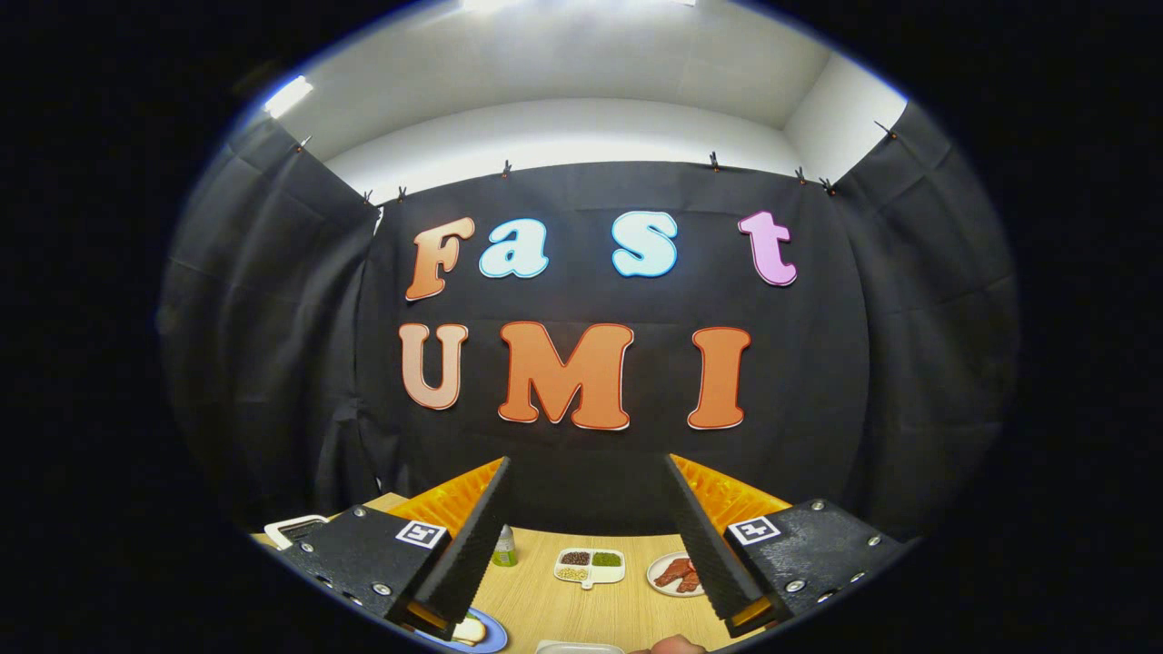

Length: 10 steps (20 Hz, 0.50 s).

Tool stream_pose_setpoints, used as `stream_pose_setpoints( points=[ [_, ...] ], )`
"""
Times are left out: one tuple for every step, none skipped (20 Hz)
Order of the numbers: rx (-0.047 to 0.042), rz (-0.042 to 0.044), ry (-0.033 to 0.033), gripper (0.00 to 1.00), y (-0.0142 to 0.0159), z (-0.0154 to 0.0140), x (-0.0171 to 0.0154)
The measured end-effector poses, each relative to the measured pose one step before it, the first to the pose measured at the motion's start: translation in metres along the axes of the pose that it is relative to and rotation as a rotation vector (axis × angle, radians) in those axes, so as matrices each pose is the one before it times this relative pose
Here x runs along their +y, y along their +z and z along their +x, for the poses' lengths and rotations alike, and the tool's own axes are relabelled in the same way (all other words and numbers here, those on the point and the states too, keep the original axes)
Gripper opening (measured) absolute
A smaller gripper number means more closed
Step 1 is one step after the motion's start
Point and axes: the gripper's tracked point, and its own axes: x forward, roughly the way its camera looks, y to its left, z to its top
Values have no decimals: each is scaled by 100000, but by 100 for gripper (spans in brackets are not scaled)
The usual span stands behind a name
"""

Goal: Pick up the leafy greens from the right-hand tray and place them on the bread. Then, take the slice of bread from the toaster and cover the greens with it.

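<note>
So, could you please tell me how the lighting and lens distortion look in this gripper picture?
Gripper view: strong fisheye bending curves the wooden table and the booth's walls; bright ceiling lights blow out near the top, while the black cloth stays dim; the open gripper fingers are sharp, and the divided dish and small plate beyond them look tiny but legible.

desk: light wooden desk (581,609), pale grain, bare in the middle
bottle: small green bottle with pale cap (505,547), upright, far side of desk near the black cloth wall
divided dish: white three-compartment dish (591,567), dark brown bits in one section, green in another, pale beige in the third; just beside the bottle, apart from it
meat plate: small white round plate with reddish-brown meat strips (676,574), next to divided dish, not touching
wall: black cloth booth wall (890,363), clipped along its top edge
ceiling: white, bright light strip (289,95)
</note>
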Motion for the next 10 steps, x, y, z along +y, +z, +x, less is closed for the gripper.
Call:
stream_pose_setpoints(
  points=[
    [5, 345, 235, 97, -108, -128, 22],
    [-150, 228, 345, 97, -42, -6, 103],
    [-51, 68, 104, 97, -190, 66, -67],
    [-10, -15, 129, 97, -88, 19, 51],
    [-19, -51, 221, 97, -51, -83, 64],
    [-135, -53, 396, 97, -6, -18, 64],
    [-256, 11, 374, 97, 62, 66, 167],
    [-364, -5, 507, 97, 168, 34, 151],
    [-404, -54, 463, 97, 98, 38, 194],
    [-277, 13, 362, 97, 82, 88, 156]
  ],
)
